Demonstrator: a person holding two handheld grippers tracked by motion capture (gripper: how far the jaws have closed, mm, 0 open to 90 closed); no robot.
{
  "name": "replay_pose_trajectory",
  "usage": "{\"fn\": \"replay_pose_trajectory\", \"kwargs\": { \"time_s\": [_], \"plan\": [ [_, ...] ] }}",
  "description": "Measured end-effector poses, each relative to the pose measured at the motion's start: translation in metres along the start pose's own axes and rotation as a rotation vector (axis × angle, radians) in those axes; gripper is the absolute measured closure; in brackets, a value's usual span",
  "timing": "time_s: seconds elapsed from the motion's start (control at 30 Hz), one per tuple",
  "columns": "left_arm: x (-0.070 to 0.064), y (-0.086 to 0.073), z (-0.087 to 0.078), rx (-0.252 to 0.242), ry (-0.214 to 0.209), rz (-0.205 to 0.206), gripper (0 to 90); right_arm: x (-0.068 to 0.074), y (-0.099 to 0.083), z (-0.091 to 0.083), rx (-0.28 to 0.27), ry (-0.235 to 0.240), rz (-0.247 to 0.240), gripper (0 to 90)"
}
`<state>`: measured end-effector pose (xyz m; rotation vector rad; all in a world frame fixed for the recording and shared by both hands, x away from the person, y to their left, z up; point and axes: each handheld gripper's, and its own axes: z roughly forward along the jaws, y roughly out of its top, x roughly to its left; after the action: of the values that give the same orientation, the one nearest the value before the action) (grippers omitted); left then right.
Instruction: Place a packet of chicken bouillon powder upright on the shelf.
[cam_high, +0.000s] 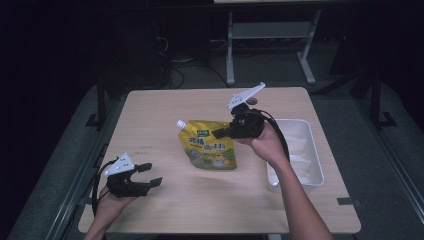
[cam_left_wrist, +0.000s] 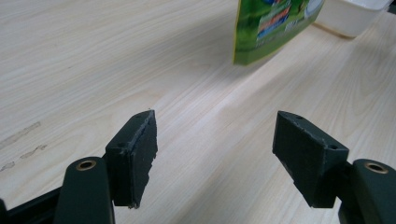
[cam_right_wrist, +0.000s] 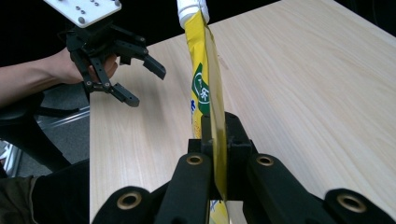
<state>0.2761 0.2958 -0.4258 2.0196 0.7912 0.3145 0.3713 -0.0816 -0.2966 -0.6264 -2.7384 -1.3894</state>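
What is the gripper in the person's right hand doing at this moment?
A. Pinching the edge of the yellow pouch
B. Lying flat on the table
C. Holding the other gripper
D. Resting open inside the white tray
A: the right gripper has its jaws shut on the yellow pouch.

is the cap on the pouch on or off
On. The white cap sits on the spout of the pouch, which the right gripper pinches by its edge.
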Motion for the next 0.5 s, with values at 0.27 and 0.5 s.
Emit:
{"fn": "replay_pose_trajectory", "kwargs": {
  "time_s": [0.27, 0.5],
  "plan": [
    [0.002, -0.002, 0.000, 0.002, 0.008, -0.005, 29.2, -0.009, -0.003, -0.018, -0.008, -0.040, 0.017, 89.6],
    [0.001, -0.002, 0.001, 0.005, 0.011, 0.006, 29.1, -0.017, -0.009, -0.038, -0.017, -0.085, 0.040, 89.6]
  ]
}}
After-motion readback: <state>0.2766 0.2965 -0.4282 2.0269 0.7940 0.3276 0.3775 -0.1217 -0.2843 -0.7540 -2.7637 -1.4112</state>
